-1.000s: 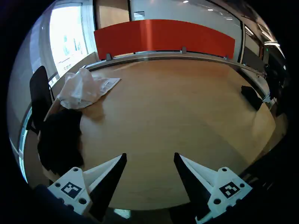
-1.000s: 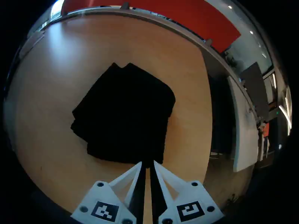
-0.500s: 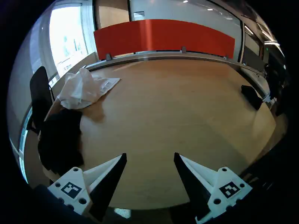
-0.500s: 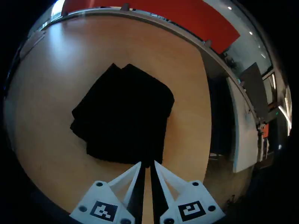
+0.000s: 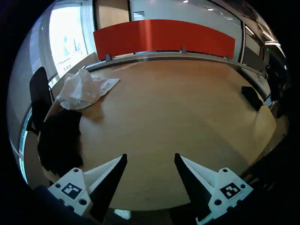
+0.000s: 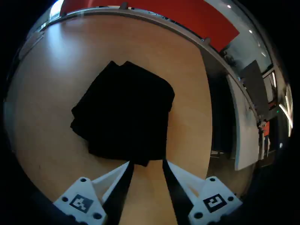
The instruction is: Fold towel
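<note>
— Left claw (image 5: 150, 155) first: how wide, and holding what?

— Spread wide, holding nothing, hovering above the near edge of the bare wooden table (image 5: 168, 112). Out at its far left, a dark cloth (image 5: 60, 138) draped at the table edge (cannot tell whether a second towel). Beyond that, a crumpled white bag (image 5: 77, 90) on some paper (image 5: 108, 83). Along the far side, a red screen (image 5: 165, 35).

— And the right claw (image 6: 147, 162)?

— Parted about halfway, gripping nothing. Aimed down at the towel (image 6: 123, 112): black, lying mid-table in a thick, roughly square stack, near corner right at the fingertips (image 6: 126, 170).

— Finished, then?

— Probably close, judging by the layers stepped along the left edge. Not perfectly squared there, though.

— Best way to handle this step?

— For a plain release, pull straight back and up, without snagging that near corner. For one more fold, slip one finger under every layer at the corner, pinch firmly, lift just enough to clear, carry across to the far edge, and match corners before letting go. Bring the left claw over to pin the opposite side, to stop any skidding on smooth wood. Go slowly, and avoid catching only the top layer.
</note>
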